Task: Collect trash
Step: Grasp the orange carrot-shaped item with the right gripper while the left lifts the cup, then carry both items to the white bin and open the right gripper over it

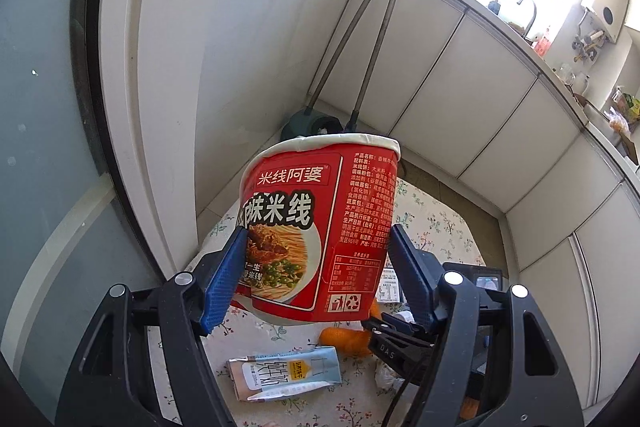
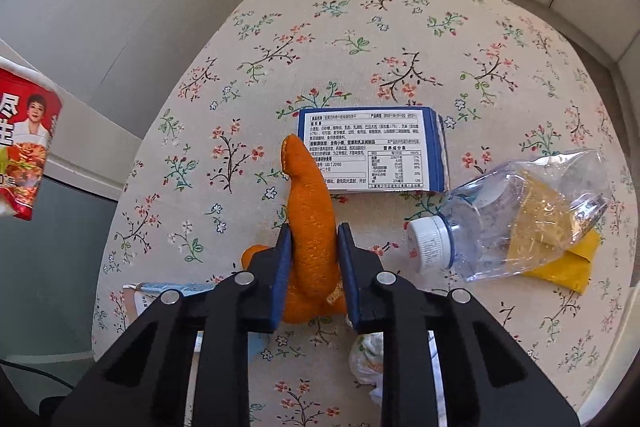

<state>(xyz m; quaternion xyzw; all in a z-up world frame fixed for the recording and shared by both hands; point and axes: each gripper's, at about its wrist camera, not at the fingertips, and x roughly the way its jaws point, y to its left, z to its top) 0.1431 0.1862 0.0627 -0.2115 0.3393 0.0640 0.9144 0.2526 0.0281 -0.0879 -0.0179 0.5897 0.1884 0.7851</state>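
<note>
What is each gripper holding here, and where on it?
Left gripper: red noodle cup, clamped on its lower sides, off the table. Right gripper: orange peel, pinched across its middle strip.

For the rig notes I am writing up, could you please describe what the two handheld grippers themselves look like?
Both match: the left gripper and right gripper have black plastic frames with triangular cut-outs, round silver pivot pins, and flat fingers faced with blue ribbed pads. In the left wrist view, the right gripper shows white "DAS" lettering and a thin black cable. No hands or sleeves are visible.
</note>
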